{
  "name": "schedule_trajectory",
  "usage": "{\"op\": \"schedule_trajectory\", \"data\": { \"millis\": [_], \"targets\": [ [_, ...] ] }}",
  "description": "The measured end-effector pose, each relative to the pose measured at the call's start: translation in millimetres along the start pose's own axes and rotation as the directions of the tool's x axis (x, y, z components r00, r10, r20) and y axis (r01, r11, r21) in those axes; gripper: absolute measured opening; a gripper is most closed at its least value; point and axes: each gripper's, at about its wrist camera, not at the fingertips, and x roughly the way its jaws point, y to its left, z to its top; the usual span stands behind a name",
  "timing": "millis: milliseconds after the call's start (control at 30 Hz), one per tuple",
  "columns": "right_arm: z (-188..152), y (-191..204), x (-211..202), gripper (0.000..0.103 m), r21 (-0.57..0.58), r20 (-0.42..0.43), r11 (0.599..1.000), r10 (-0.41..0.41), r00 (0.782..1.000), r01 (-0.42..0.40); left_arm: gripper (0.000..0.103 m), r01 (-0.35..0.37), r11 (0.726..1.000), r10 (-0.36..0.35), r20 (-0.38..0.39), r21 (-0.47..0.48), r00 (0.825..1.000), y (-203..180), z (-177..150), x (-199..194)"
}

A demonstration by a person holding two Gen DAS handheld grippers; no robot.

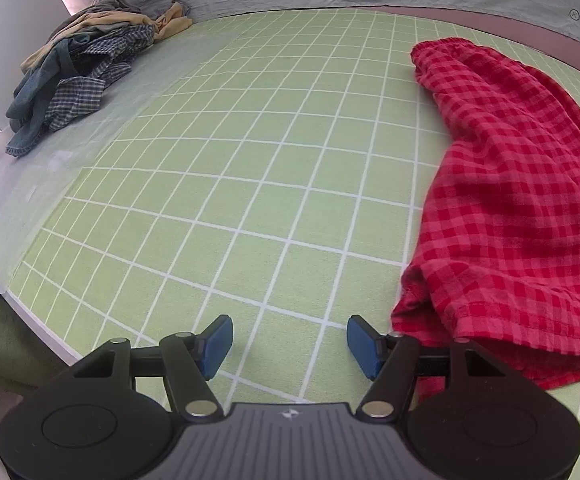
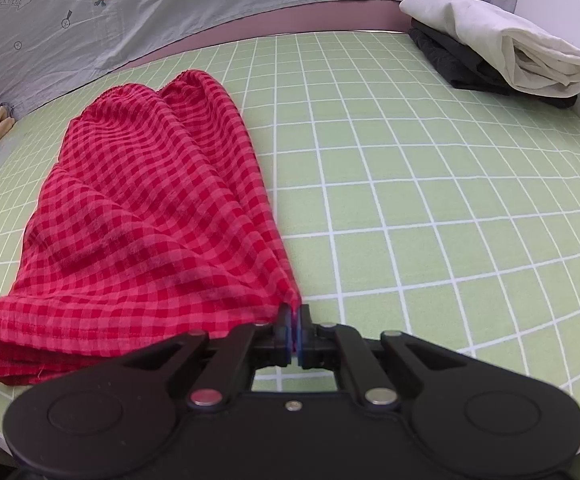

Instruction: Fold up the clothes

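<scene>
A red checked garment (image 2: 149, 216) lies lengthwise on the green grid mat (image 2: 410, 184), its elastic waistband at the far end. My right gripper (image 2: 294, 330) is shut on the garment's near right hem corner, with the cloth bunched into the blue pads. In the left wrist view the same red checked garment (image 1: 518, 208) fills the right side. My left gripper (image 1: 290, 342) stands open just left of the garment's near hem, its right blue pad (image 1: 364, 344) beside the cloth edge, nothing between the fingers.
A heap of unfolded clothes (image 1: 81, 76) in blue checks, denim and tan sits at the mat's far left. A folded white piece on a dark one (image 2: 498, 56) rests at the far right. A grey printed sheet (image 2: 129, 12) hangs behind the table.
</scene>
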Motion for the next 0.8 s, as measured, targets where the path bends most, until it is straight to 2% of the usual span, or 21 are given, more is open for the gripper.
{"op": "schedule_trajectory", "data": {
  "millis": [67,100,133,267,433,700,800],
  "targets": [
    [3,-2,-2,0.012,0.0,-0.001,1.0,0.0,1.0,0.0,0.064,-0.005,0.999,0.005,-0.009,-0.032,1.0,8,1,-3],
    [5,-4,-3,0.022,0.008,0.003,1.0,0.007,1.0,-0.007,0.064,-0.007,0.999,0.007,-0.006,-0.052,1.0,12,2,-7],
    [8,-5,-5,0.027,0.016,0.008,1.0,0.015,1.0,-0.015,0.064,-0.009,0.997,0.009,0.002,-0.072,1.0,16,3,-12],
    [25,-6,-14,0.039,0.02,0.055,0.999,0.035,0.998,-0.036,0.064,-0.004,0.991,0.008,0.029,-0.136,1.0,26,18,-23],
    [50,1,-12,0.041,-0.01,0.119,0.998,0.057,0.991,-0.056,0.065,0.041,0.989,-0.034,0.049,-0.141,0.998,11,36,-22],
    [89,24,31,0.041,-0.106,0.151,0.991,0.094,0.984,-0.078,0.065,0.112,0.985,-0.108,0.04,-0.133,0.993,-39,65,10],
    [105,32,46,0.04,-0.114,0.147,0.985,0.146,0.978,-0.13,0.065,0.114,0.987,-0.109,0.044,-0.113,0.993,-55,75,20]
  ]
}}
